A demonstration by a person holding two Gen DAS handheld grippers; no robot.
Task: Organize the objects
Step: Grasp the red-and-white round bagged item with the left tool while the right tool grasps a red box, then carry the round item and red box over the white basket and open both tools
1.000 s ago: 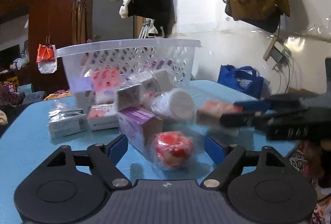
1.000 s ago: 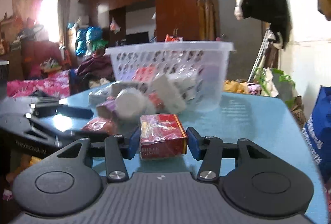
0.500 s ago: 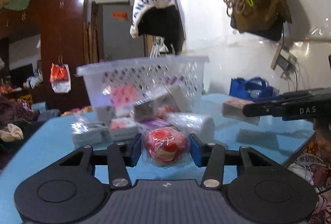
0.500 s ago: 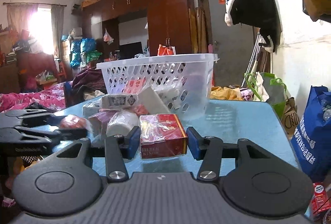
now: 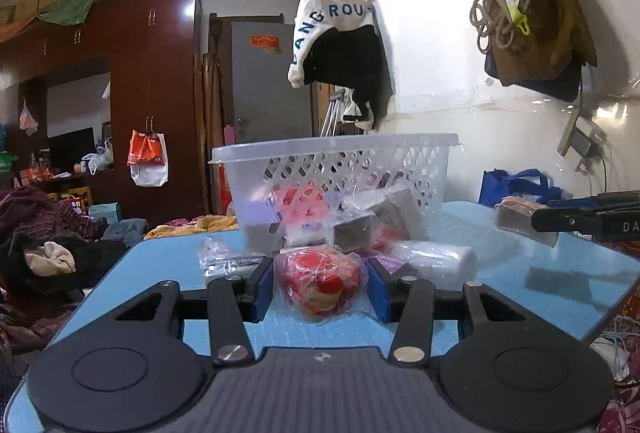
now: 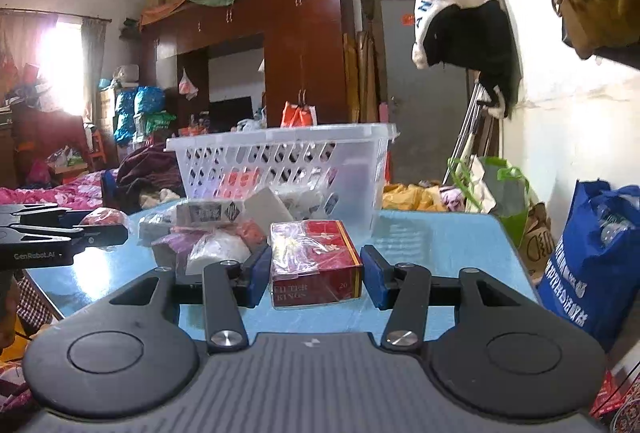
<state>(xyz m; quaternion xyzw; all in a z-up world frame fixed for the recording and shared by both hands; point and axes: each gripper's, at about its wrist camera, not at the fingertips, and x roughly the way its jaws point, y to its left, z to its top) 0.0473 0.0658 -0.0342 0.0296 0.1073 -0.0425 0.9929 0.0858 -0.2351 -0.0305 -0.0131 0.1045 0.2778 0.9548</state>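
Observation:
A red round item wrapped in clear plastic (image 5: 320, 273) sits between the blue pads of my left gripper (image 5: 322, 283), which is shut on it just above the blue table (image 5: 160, 265). My right gripper (image 6: 315, 276) is shut on a red cigarette box in plastic wrap (image 6: 312, 253), also held low over the table. A white perforated basket (image 5: 336, 149) stands behind both, with some packets inside it. In the left wrist view the right gripper's fingers (image 5: 580, 217) reach in from the right with the box (image 5: 520, 219). In the right wrist view the left gripper (image 6: 112, 233) comes in from the left.
Several plastic-wrapped packets and small boxes (image 6: 216, 229) lie heaped against the front of the basket (image 6: 280, 135). The table's right edge (image 5: 616, 297) is near. A blue bag (image 6: 588, 253) stands on the floor by the wall. A jacket (image 5: 340, 45) hangs above the basket.
My left gripper has closed from wide open onto the red wrapped item and raised it slightly. The right gripper keeps its grip on the box and has tilted up a little.

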